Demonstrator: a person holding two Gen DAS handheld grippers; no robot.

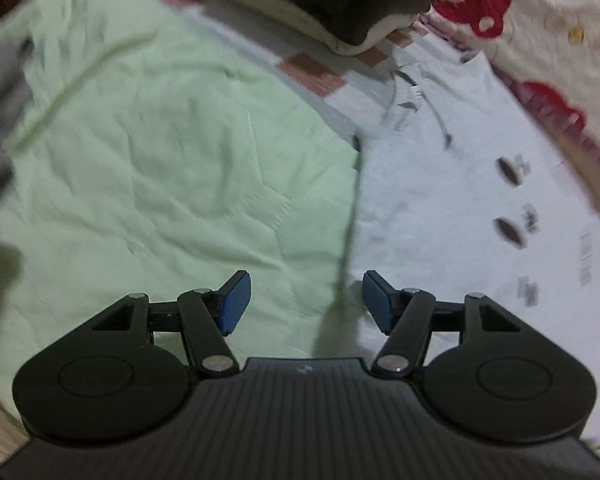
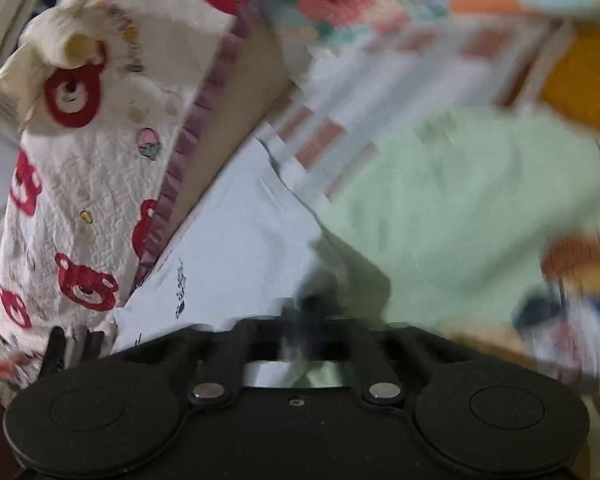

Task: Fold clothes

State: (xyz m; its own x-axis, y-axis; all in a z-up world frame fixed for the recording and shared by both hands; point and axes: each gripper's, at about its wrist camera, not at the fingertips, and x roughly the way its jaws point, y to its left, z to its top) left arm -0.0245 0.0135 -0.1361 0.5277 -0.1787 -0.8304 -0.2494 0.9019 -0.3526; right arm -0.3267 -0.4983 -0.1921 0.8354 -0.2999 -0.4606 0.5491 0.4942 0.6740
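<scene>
A white T-shirt (image 1: pixel 440 208) with small dark prints lies flat on a pale green quilt (image 1: pixel 160 160). My left gripper (image 1: pixel 306 304) hovers over the shirt's left edge, open, with nothing between its blue pads (image 1: pixel 234 304). In the right wrist view the white T-shirt (image 2: pixel 240 240) runs down to my right gripper (image 2: pixel 308 308). That gripper is shut, its blurred tips pinched together on the shirt's edge where it meets the green quilt (image 2: pixel 460 200).
A stack of folded clothes (image 1: pixel 340 12) sits at the far end on a checked sheet (image 1: pixel 320 72). A cream blanket with red bears (image 2: pixel 80 180) borders the shirt. A blurred orange and blue shape (image 2: pixel 580 272) is at the right.
</scene>
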